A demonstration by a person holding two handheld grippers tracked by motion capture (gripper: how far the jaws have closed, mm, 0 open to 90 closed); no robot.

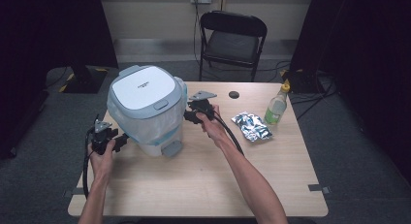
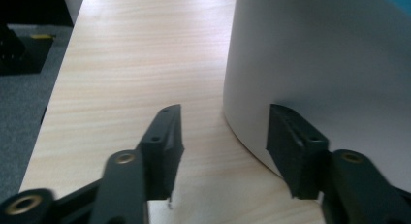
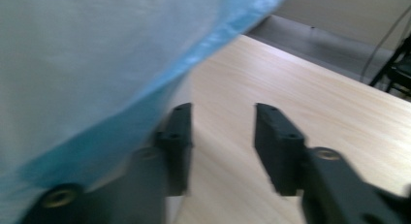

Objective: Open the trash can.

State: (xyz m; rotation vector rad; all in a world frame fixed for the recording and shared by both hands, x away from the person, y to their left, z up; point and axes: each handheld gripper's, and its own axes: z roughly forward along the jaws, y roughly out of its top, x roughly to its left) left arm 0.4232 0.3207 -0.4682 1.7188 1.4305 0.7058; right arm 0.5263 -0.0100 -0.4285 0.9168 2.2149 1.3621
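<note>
A white pedal bin with a pale grey lid and a blue bag liner stands on the left half of the wooden table. My left gripper is low at the bin's left side. In the left gripper view the left gripper is open with only tabletop in the gap, and its right jaw is close to the bin's white wall. My right gripper is at the bin's right side, just under the lid. In the right gripper view the right gripper is open beside the blue liner, nothing between the jaws.
A crumpled silvery packet and a plastic bottle with a yellow cap sit on the table's right half. A small black round spot marks the far edge. A black folding chair stands behind the table. The bin's pedal points toward me.
</note>
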